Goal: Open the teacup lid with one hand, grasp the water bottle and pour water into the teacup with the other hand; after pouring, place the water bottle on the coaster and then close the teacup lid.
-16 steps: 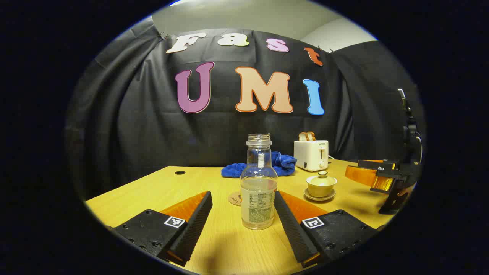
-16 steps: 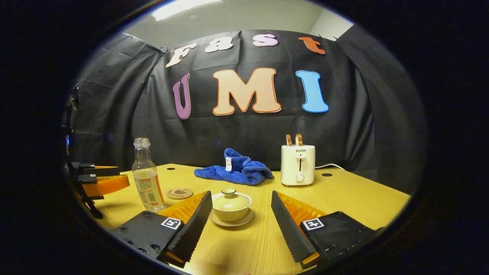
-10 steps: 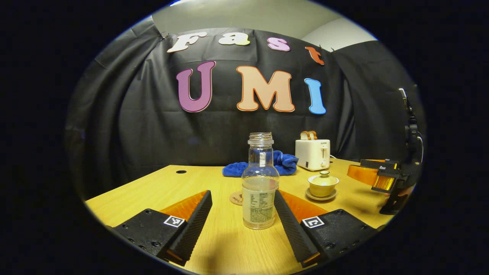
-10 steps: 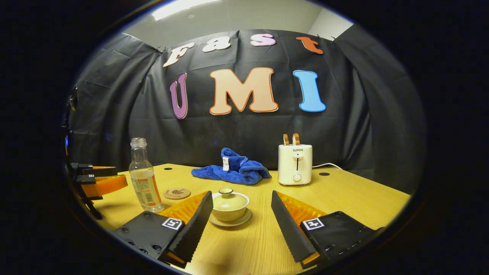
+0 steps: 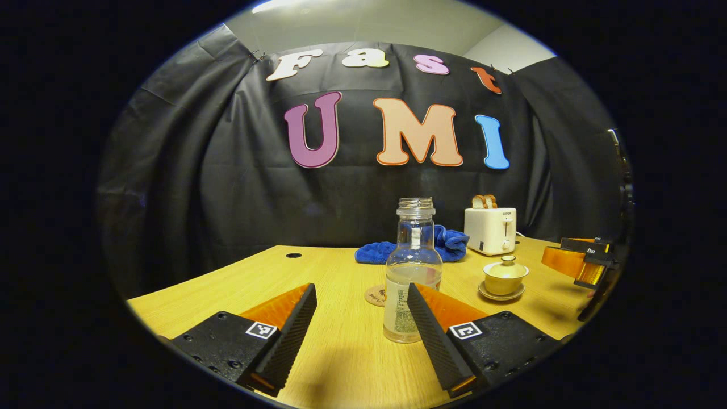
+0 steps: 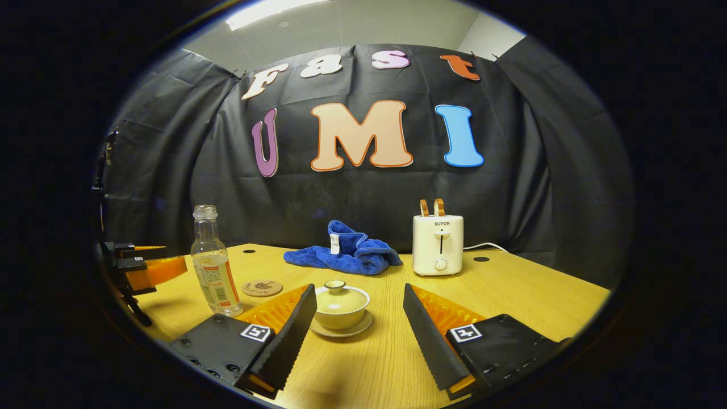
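In the right gripper view, the water bottle (image 6: 213, 267) stands on the worktop (image 6: 511, 289) left of the teacup (image 6: 341, 304), with the coaster (image 6: 262, 288) between them. The cloth (image 6: 343, 255) and toaster (image 6: 438, 244) sit behind, toaster to the right.

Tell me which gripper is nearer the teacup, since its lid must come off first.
Right. The right gripper has the teacup just ahead between its open fingers; the left gripper sits off by the water bottle.
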The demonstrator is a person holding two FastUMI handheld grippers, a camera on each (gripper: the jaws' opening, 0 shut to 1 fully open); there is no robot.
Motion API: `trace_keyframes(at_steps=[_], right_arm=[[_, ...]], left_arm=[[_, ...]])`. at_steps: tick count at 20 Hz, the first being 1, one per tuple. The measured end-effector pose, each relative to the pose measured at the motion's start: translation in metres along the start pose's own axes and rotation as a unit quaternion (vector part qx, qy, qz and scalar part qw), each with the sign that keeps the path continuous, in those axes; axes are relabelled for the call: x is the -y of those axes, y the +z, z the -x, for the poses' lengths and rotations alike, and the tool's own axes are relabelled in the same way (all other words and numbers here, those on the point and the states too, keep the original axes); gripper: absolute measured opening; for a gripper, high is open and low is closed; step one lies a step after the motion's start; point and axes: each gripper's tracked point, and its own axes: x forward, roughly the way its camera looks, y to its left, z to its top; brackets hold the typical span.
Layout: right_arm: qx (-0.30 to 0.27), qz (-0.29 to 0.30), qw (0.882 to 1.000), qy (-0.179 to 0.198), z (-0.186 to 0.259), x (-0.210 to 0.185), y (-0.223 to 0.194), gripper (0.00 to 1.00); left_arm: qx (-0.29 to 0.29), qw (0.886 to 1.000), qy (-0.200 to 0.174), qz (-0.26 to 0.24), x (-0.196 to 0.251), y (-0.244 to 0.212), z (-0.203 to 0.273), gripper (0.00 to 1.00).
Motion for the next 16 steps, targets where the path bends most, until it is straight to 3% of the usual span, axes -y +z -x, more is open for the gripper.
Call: trace_keyframes(at_steps=[6,16], right_arm=[[0.000,0.000,1.000,0.002,0.000,-0.001,0.001,0.94],[-0.007,-0.002,0.999,0.053,-0.029,-0.028,-0.003,0.97]], left_arm=[[0.001,1.000,0.000,0.000,0.001,0.000,0.001,0.94],[0.002,1.000,-0.012,0.001,0.005,-0.001,-0.001,0.94]])
